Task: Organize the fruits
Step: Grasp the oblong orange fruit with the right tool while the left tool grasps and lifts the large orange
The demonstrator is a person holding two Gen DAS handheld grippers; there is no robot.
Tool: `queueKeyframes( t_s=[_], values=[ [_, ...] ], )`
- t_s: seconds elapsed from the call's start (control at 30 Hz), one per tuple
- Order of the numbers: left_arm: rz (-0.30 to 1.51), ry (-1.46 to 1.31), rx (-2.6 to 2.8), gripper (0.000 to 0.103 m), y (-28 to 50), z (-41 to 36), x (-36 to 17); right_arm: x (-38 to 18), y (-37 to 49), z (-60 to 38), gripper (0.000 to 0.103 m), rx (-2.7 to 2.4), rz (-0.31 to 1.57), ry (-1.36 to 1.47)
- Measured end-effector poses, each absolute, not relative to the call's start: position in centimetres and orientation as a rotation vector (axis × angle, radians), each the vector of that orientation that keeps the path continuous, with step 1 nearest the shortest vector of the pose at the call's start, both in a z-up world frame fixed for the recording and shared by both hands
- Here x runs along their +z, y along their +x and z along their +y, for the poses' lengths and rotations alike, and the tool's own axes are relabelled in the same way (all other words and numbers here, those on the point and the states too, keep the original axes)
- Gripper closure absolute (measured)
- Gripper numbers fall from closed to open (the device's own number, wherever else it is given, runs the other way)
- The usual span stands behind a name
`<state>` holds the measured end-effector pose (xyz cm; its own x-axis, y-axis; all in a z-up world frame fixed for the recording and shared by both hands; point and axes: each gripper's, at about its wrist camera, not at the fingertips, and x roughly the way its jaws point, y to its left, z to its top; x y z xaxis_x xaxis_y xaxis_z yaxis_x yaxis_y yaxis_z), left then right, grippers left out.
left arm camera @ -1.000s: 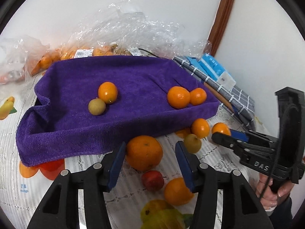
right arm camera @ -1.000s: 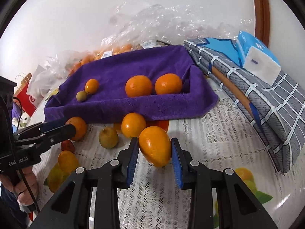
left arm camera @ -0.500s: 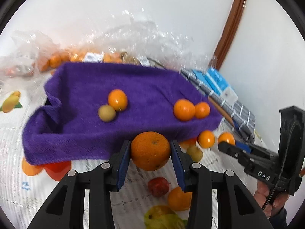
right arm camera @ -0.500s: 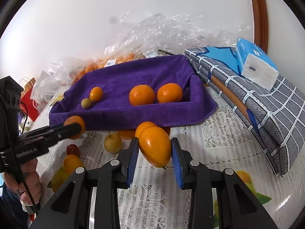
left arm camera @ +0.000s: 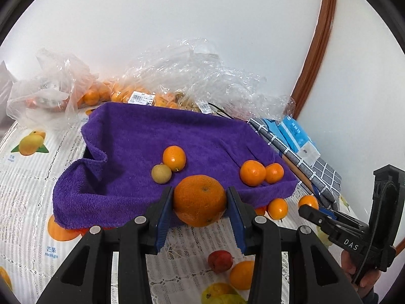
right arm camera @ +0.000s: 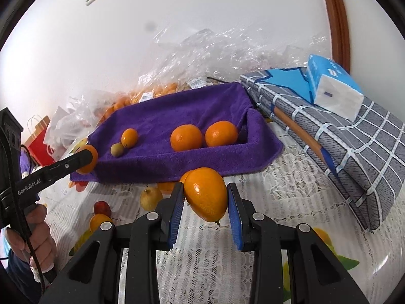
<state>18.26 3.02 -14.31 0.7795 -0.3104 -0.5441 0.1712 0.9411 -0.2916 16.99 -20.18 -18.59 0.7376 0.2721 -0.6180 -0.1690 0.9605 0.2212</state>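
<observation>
Lining a tray, the purple towel (left arm camera: 141, 149) holds four fruits (three orange, one greenish); in front, left gripper (left arm camera: 200, 211) fingers clamp a large orange (left arm camera: 199, 200), right gripper (right arm camera: 205, 204) fingers an oval orange fruit (right arm camera: 206, 197).

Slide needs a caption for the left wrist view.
Left gripper holds a large orange before a purple towel-lined tray of four fruits.

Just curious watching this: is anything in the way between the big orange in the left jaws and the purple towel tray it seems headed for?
Nothing visible blocks it. The big orange sits just before the towel tray's raised front edge, which it must clear.
</observation>
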Motion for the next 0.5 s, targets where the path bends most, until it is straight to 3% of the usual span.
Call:
queueKeyframes(
  t_s=[0.5],
  values=[
    [0.574, -0.262, -0.210, 0.063, 17.4, 5.5, -11.4, -14.9, 17.1, -17.9, 0.069, 0.195, 0.656, 0.136]
  ],
)
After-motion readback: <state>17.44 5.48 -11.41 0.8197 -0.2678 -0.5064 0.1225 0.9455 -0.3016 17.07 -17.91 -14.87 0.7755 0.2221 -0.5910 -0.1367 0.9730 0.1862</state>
